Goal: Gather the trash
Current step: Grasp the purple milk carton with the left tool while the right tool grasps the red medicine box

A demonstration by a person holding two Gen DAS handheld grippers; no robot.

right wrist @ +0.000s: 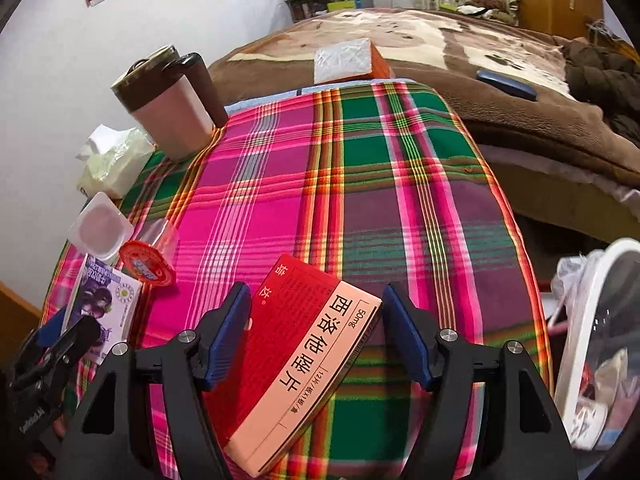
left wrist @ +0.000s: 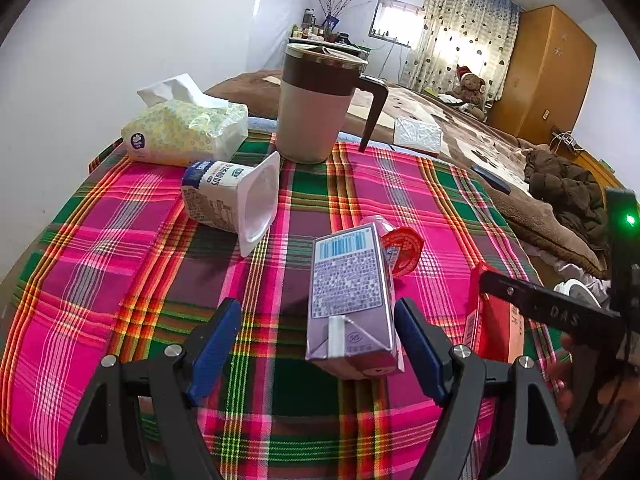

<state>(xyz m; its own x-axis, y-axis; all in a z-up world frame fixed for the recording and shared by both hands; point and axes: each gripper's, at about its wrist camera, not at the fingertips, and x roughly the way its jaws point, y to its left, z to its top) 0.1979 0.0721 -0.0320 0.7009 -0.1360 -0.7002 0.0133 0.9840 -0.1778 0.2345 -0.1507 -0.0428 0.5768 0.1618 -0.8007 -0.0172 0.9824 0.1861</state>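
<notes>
Plaid pink-green tablecloth [left wrist: 120, 240]; purple carton [left wrist: 348, 296]; red-pink box [right wrist: 304, 344].

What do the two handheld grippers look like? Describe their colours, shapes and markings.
Both match: the left gripper and right gripper have black angular frames with triangular cut-outs, round silver bolts and blue ribbed finger pads. Seen from the left camera, the right gripper's black body bears pale lettering and a green light.

Red medicine box [right wrist: 304, 356] flat on plaid tablecloth [right wrist: 360, 184], between spread pads of right gripper [right wrist: 316, 320]

Lidded mug [left wrist: 316, 108] stands beside tissue pack [left wrist: 184, 130].
</notes>
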